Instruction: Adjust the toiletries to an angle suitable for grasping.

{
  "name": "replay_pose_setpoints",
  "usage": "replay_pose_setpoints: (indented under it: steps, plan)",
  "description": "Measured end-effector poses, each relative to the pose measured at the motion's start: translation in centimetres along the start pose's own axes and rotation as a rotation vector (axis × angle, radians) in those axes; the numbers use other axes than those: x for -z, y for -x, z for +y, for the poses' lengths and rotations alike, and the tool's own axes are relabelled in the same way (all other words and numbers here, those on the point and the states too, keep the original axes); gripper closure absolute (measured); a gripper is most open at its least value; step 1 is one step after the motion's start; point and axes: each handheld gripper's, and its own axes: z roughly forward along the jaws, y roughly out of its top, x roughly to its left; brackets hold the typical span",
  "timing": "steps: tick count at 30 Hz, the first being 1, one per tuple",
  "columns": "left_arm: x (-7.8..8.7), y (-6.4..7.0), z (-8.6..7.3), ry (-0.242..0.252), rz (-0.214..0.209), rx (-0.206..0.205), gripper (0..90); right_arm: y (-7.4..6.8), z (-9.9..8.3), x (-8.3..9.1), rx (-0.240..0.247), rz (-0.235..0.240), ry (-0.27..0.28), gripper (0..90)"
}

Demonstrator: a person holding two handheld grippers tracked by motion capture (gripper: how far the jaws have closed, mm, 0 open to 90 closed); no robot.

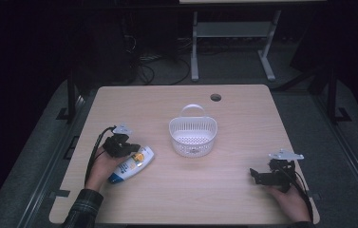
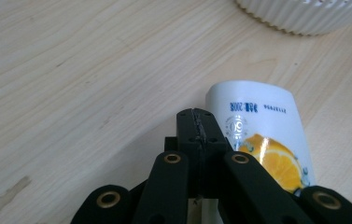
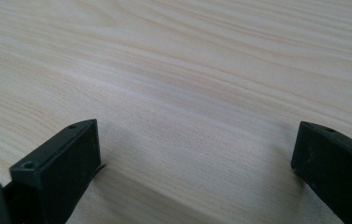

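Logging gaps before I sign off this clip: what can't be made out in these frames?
- White plastic tube with an orange picture: left gripper view, its lower part sits behind the shut black left gripper; the small print is unreadable.
- White slotted plastic basket: left gripper view, cut off by the top edge; high view, too small to tell what lies inside.
- Black right gripper: high view, jaw gap too small; right gripper view shows it open over bare wooden table.

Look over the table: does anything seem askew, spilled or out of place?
Nothing is spilled or damaged. The white bottle lies on its side beside the shut left claw, outside the white basket, which stands upright.
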Motion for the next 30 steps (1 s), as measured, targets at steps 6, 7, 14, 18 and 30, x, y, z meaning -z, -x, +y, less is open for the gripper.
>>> replay_pose_setpoints:
  steps: [6, 7, 14, 18, 30]
  plan:
    - [-0.5, 1.0, 0.5, -0.013, -0.022, -0.026, 90.0, 0.0, 0.0, 0.0, 0.001, 0.001, 0.0, 0.8]
    - [-0.6, 1.2, 0.5, -0.015, -0.028, -0.027, 90.0, 0.0, 0.0, 0.0, 0.0, 0.001, 0.0, 0.8]
    - [-1.3, 2.9, 1.3, -0.028, -0.068, -0.071, 90.0, 0.0, 0.0, 0.0, 0.0, 0.001, 0.0, 0.8]
    - [-1.5, 3.6, 1.5, -0.038, -0.082, -0.088, 90.0, 0.0, 0.0, 0.0, 0.0, 0.001, 0.0, 0.8]
    - [-2.2, 5.7, 2.2, -0.052, -0.131, -0.147, 90.0, 0.0, 0.0, 0.0, 0.001, 0.001, 0.0, 0.8]
